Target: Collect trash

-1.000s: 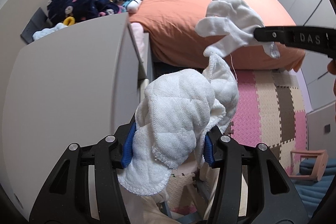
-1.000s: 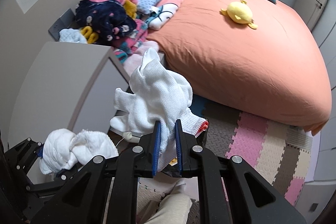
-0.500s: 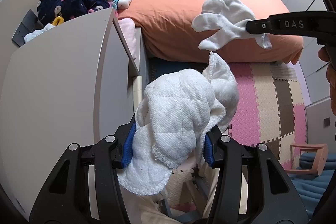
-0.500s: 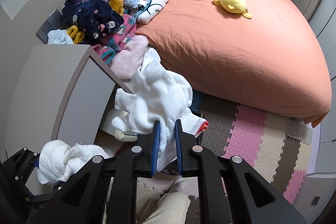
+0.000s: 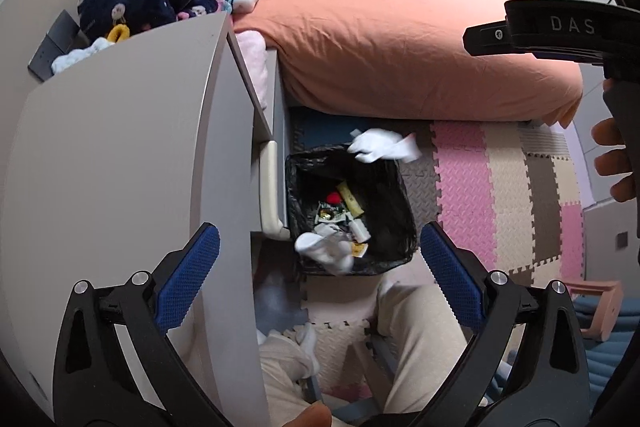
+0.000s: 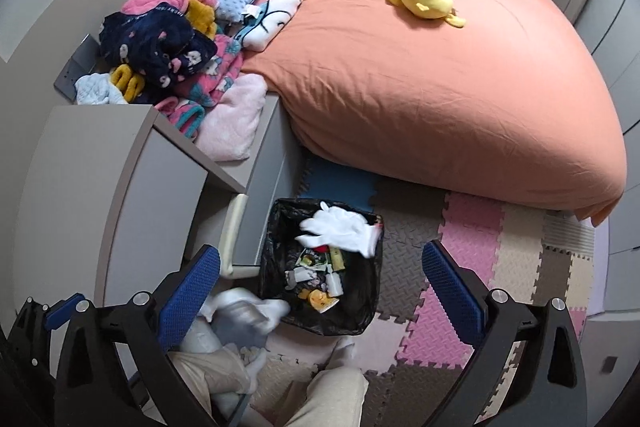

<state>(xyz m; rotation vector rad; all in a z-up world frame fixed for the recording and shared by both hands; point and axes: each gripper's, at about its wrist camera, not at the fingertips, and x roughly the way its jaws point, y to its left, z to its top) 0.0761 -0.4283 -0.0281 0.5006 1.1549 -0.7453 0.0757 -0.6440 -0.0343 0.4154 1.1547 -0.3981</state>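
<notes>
While both grippers' fingers (image 5: 188, 269) spread empty, 2 white cloths (image 6: 340, 229) fall at the bin (image 6: 362, 311).

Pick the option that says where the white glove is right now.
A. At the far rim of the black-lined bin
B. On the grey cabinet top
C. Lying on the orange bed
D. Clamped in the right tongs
A: the white glove is at the far rim of the black-lined bin, clear of both tongs.

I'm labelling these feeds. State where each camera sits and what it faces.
Left wrist: on the left tongs, aimed steeply down at the trash bin; own opening fingers, the person's legs, right tongs' arm show.
Right wrist: on the right tongs, same downward aim; own opening fingers, legs.
Shared: bin, white glove, orange bed.
</notes>
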